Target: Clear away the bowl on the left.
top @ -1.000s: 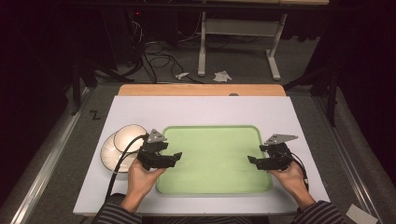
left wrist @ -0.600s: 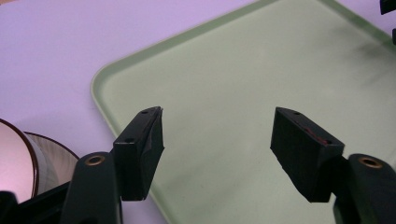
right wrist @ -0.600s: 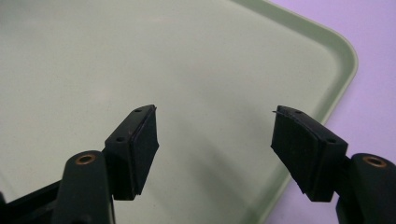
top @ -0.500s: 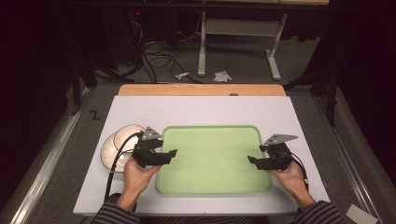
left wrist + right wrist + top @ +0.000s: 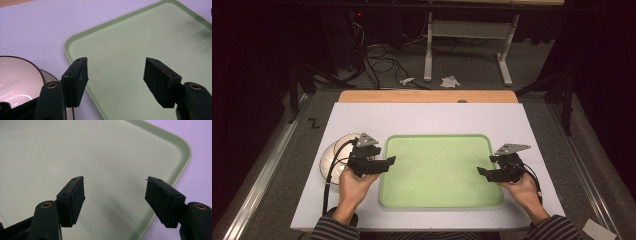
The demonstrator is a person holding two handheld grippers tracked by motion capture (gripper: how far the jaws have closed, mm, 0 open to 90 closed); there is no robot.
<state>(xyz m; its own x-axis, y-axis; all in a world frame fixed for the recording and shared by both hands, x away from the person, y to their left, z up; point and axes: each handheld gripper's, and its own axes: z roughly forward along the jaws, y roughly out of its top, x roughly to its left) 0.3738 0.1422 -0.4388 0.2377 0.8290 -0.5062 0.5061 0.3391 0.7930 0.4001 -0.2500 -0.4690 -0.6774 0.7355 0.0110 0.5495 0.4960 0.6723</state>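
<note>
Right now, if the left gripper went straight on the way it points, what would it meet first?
Probably the flat light-green plastic tray: the open left gripper aims forward and down over its near corner, with nothing between, though depth is unclear.

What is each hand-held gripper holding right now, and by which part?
Nothing. The left hand-held gripper and the right hand-held gripper both have jaws spread, open over the green tray.
</note>
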